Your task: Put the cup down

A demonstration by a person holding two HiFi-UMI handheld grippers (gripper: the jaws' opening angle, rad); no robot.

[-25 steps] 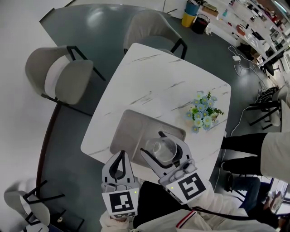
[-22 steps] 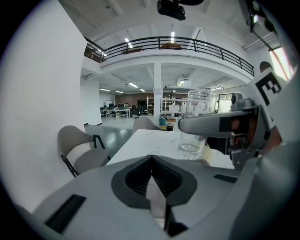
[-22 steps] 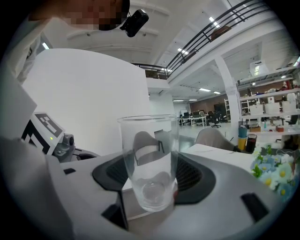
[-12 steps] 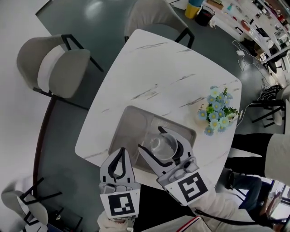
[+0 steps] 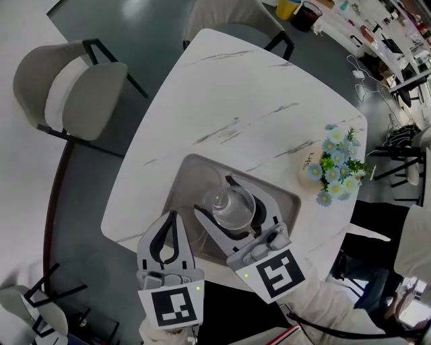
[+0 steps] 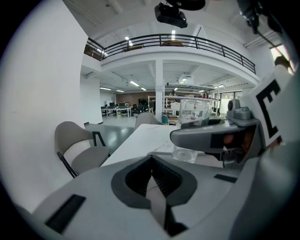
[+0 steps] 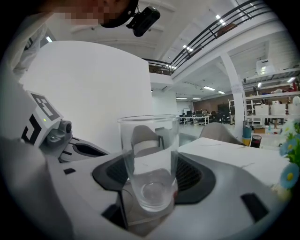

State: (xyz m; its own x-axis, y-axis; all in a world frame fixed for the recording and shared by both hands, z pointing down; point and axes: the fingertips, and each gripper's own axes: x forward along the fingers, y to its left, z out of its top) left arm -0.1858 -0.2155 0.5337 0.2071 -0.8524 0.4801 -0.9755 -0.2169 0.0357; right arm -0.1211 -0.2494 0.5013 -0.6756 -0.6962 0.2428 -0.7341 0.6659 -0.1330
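A clear, empty glass cup (image 5: 232, 204) stands upright between the jaws of my right gripper (image 5: 214, 195), which is shut on it. The cup hangs over the grey mat (image 5: 185, 178) on the white marble table (image 5: 222, 101); whether its base touches the mat I cannot tell. In the right gripper view the cup (image 7: 150, 159) fills the middle, pads against its lower sides. My left gripper (image 5: 172, 217) is shut and holds nothing, at the mat's near left corner. From the left gripper view the cup (image 6: 191, 126) shows to the right.
A small pot of blue and white flowers (image 5: 337, 165) stands at the table's right edge. Grey chairs stand at the left (image 5: 74, 87) and the far side (image 5: 229, 13). A person's dark legs (image 5: 384, 222) are at the right of the table.
Both grippers have come down toward the table. The cup went with the right gripper and now sits lower over the mat's middle. Neither gripper's jaws changed.
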